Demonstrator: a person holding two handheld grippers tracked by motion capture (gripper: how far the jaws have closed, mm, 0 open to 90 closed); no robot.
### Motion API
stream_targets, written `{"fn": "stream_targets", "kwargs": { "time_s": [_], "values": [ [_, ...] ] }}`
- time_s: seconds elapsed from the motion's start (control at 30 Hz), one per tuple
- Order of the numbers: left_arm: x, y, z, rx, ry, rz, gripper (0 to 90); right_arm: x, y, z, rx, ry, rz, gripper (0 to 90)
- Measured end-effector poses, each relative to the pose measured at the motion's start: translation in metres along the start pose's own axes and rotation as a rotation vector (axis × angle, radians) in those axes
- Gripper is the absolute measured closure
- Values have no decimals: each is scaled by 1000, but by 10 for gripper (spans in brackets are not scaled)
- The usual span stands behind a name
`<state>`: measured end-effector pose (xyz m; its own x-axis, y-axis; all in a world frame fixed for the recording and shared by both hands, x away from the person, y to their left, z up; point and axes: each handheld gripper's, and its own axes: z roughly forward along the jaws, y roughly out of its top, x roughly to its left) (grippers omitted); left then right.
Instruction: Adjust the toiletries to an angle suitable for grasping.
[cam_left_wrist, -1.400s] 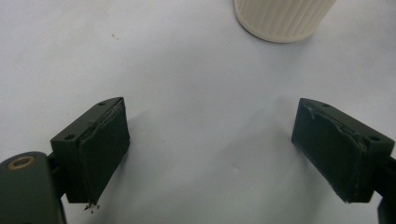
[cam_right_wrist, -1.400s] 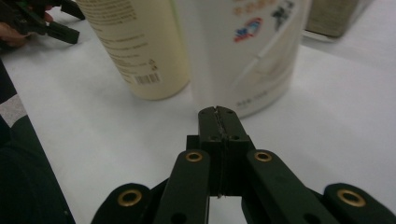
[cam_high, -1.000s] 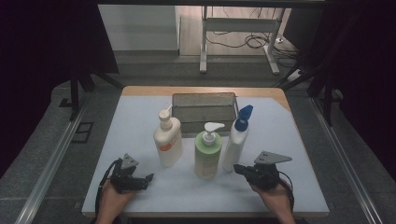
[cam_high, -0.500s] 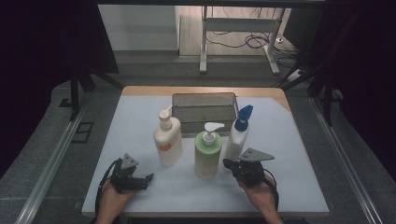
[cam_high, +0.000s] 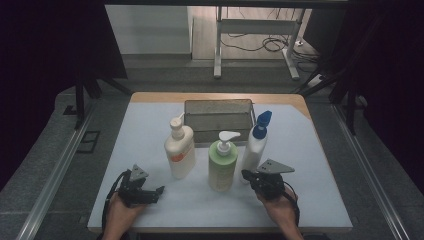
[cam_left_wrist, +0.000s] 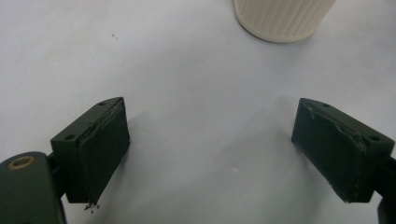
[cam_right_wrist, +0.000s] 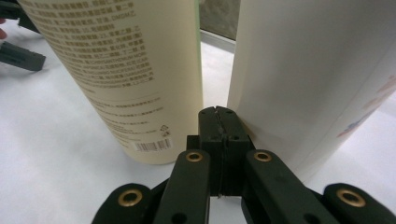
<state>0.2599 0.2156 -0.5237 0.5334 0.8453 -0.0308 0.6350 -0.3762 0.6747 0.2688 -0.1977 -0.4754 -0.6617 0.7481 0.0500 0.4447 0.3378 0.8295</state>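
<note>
Progress appears to be at its very start: nothing has been lifted, and all three bottles stand on the white table (cam_high: 310, 200) in the lower middle of the high view, in front of the grey wire-mesh basket (cam_high: 218, 107), which looks empty.

The right gripper (cam_high: 246, 174) is seen at lower right of the high view, its jaws pressed together on nothing, with the tips pushed in low between the pale green pump bottle (cam_high: 222, 165) and the white spray bottle with the blue trigger head (cam_high: 255, 147). In the right gripper view the closed tips sit at the gap between these two, very close to the white bottle's wall (cam_right_wrist: 308, 79), the green bottle (cam_right_wrist: 126, 70) being to the left; whether the tips touch either cannot be told. A grasp is judged to be not yet made, and the jaws would have to be spread first.

The left gripper (cam_high: 159, 190) rests at lower left, jaws spread wide and holding nothing, near the cream pump bottle with the orange label (cam_high: 180, 152), whose ribbed base (cam_left_wrist: 282, 18) shows at the top of the left gripper view.

Each bottle stands upright, long axis vertical. The green bottle's pump spout is turned toward the right of the frame, and the blue trigger head rises toward upper right.
</note>
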Motion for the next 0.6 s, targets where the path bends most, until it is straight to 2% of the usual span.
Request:
{"fn": "stream_targets", "kwargs": {
  "time_s": [0.6],
  "values": [
    [0, 0, 0, 0, 0, 0, 108, -11, -6, -11, 19, -28, 0, 895]
  ]
}}
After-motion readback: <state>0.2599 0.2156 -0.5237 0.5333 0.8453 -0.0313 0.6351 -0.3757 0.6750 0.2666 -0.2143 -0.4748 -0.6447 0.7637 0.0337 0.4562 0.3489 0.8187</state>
